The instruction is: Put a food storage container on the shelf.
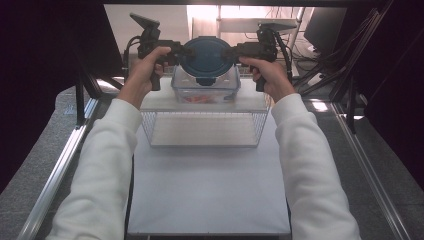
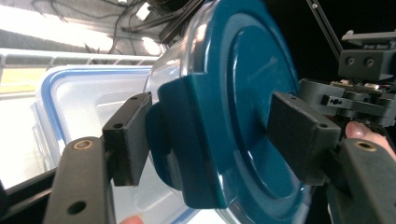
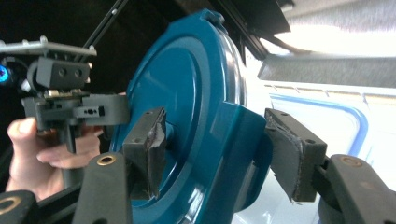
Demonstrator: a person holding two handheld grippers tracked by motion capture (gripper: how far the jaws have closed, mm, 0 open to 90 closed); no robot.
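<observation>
Round tub (image 1: 206,61) with blue lid, held tilted above clear box (image 1: 206,90) on rack | left tongs (image 1: 186,51) and right tongs (image 1: 226,51) clamp opposite lid tabs | risk: tab grip slips, tub drops.

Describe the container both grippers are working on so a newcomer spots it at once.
Start at the wire mesh basket in mid-table, topped by a white board. On that board stands a rectangular clear plastic box, and above it the left gripper and right gripper hold the round clear container with a dark blue lid, tilted on edge. It alone is round.
</observation>
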